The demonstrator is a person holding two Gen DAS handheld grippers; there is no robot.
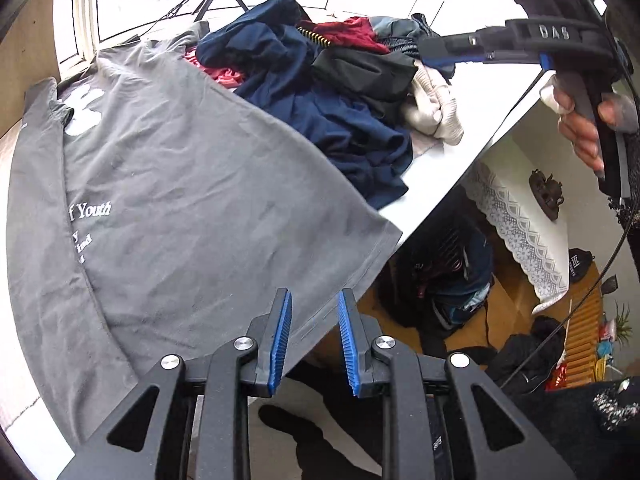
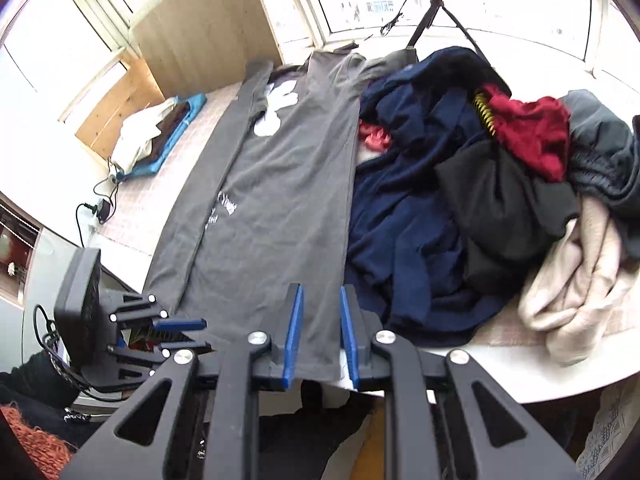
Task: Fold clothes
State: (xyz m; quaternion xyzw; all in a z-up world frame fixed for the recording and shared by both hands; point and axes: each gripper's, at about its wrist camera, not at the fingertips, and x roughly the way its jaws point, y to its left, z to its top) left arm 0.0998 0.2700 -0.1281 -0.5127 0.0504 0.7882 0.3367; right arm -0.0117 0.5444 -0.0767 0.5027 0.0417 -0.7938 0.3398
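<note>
The gray shirt (image 2: 272,200) looks soft and floppy, so pinch its hem at 6 o'clock, where the left gripper (image 1: 315,340) and right gripper (image 2: 321,336) wait spread apart.

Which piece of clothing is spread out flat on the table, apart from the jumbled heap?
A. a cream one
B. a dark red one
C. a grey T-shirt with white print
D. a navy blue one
C: the grey T-shirt lies stretched out long and flat with its white print showing, while the dark red, navy and cream garments are crumpled together in the pile beside it.
</note>
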